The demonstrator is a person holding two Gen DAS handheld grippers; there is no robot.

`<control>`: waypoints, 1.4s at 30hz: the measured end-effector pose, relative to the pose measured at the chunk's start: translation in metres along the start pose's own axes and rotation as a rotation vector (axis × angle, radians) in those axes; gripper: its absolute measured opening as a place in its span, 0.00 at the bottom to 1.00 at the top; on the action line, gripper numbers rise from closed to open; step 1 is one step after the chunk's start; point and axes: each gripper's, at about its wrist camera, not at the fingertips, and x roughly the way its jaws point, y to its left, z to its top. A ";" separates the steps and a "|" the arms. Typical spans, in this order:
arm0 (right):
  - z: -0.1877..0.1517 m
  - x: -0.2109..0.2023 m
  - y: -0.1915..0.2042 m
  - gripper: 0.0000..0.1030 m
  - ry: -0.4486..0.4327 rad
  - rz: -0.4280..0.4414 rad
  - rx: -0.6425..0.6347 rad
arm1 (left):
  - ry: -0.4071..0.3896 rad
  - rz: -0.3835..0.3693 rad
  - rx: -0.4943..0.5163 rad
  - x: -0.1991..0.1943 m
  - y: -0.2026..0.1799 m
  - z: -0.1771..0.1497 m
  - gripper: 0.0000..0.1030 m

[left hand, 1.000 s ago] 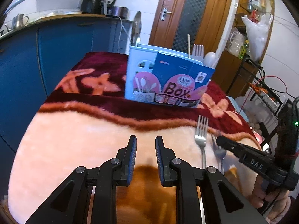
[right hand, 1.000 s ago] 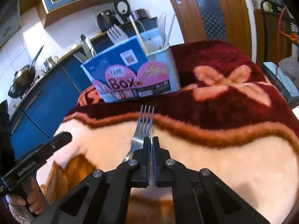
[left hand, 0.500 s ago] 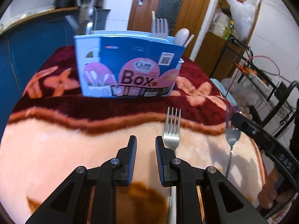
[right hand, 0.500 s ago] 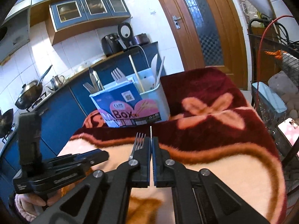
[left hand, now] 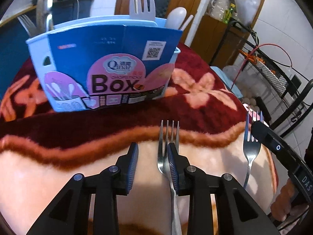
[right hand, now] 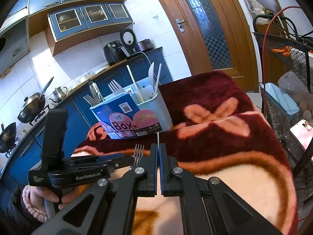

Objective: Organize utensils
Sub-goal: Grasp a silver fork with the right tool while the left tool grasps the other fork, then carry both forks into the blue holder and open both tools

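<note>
- Flat on the blanket point(left hand: 58, 176) lies a metal fork point(left hand: 168, 146), tines toward the utensil box point(left hand: 109, 74), between the parted fingers of the left gripper point(left hand: 152, 164) and against its right finger.
- Nearby, the right gripper point(right hand: 158, 168) is clamped on a second fork point(left hand: 251, 148), held edge-on.
- Behind, the box holds several utensils.

Materials and finishes on the table.
Shiny steel fork point(left hand: 168, 143); fuzzy maroon-and-cream plush blanket point(left hand: 58, 172); smooth pale-blue plastic utensil holder point(left hand: 39, 62) wrapped in glossy printed cardboard sleeve point(left hand: 109, 58).
</note>
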 end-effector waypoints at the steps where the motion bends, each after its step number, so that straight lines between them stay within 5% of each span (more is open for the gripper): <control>1: 0.000 0.001 -0.001 0.03 0.003 0.002 0.001 | -0.003 -0.002 0.004 0.001 -0.001 0.001 0.31; 18: -0.002 0.006 -0.001 0.03 0.014 0.004 0.001 | 0.062 -0.183 0.003 0.025 0.003 0.020 0.31; 23: -0.003 0.006 0.000 0.03 0.014 0.004 0.000 | 0.060 -0.225 0.010 0.025 -0.001 0.015 0.14; 33: 0.002 -0.002 0.012 0.03 -0.017 0.015 -0.028 | -0.039 -0.169 0.014 0.002 -0.001 0.003 0.03; 42: 0.011 -0.019 0.031 0.03 -0.108 0.005 -0.079 | -0.269 -0.059 0.013 -0.053 0.002 -0.005 0.02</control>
